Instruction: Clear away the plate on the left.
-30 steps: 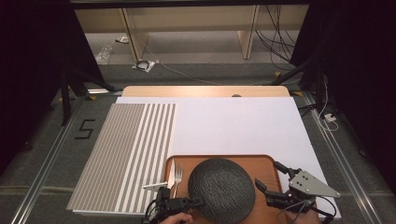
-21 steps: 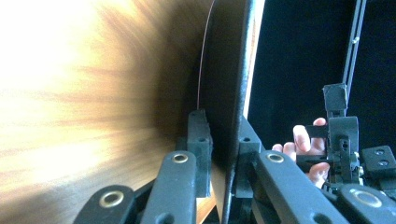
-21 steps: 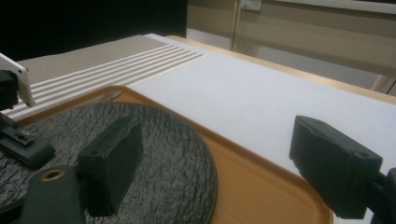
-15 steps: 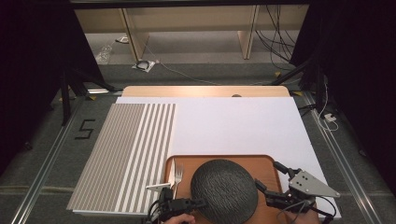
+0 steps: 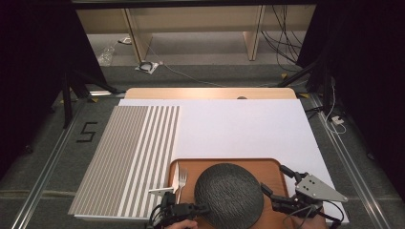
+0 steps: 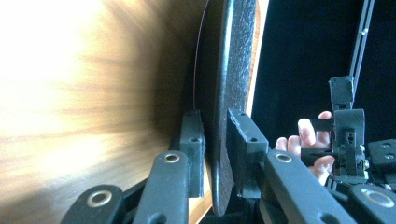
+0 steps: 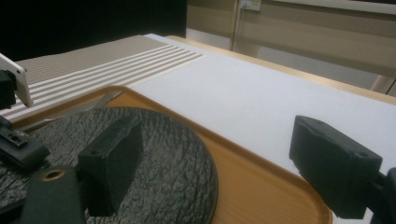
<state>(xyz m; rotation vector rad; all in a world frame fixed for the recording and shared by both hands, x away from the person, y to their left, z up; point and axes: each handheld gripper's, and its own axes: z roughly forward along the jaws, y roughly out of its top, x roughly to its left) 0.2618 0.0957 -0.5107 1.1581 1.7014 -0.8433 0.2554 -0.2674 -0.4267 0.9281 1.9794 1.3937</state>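
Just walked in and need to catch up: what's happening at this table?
A person holds a gripper in each hand over a wooden tray. The left gripper straddles the rim of a dark textured plate; its jaws have just been opening, with the rim between them. The right gripper is open beside the plate's other edge. A fork lies on the tray.

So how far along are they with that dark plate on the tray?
Done so far: the plate lies flat on the wooden tray, with a fork beside it. In hand: the left gripper has the plate's rim between its jaws, which have just been opening, with gaps showing at both pads. The right gripper waits open at the opposite edge. What comes next isn't clear from here.
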